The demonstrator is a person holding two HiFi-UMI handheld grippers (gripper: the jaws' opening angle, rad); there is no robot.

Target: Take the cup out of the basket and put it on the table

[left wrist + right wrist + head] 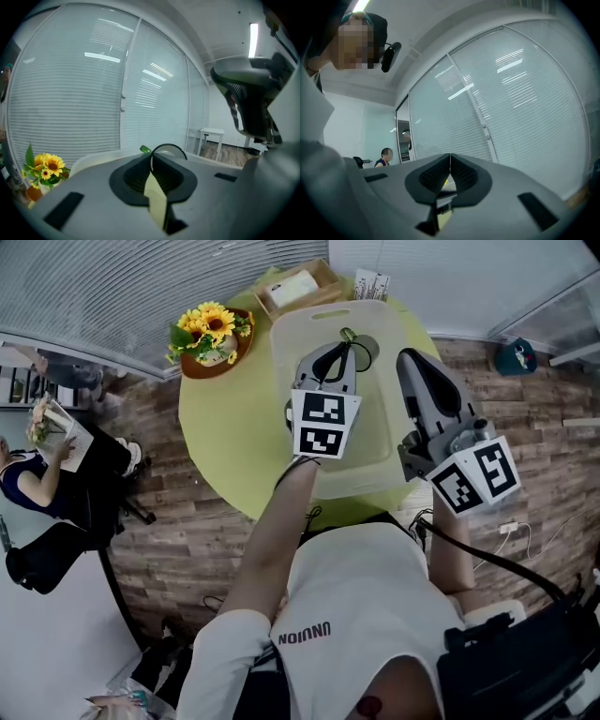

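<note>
A clear cup with a dark rim and a small green part sits within the outline of the pale translucent basket on the round yellow-green table. My left gripper reaches over the basket and is shut on the cup's thin rim. The basket's rim shows behind the jaws. Whether the cup rests on the basket's bottom is hidden. My right gripper hovers at the basket's right side, shut and holding nothing. It points upward at the window blinds, as seen between its jaws.
A brown bowl of sunflowers stands at the table's far left, also visible as sunflowers. A wooden box with a white card sits at the far edge. A seated person is off to the left on the wood floor.
</note>
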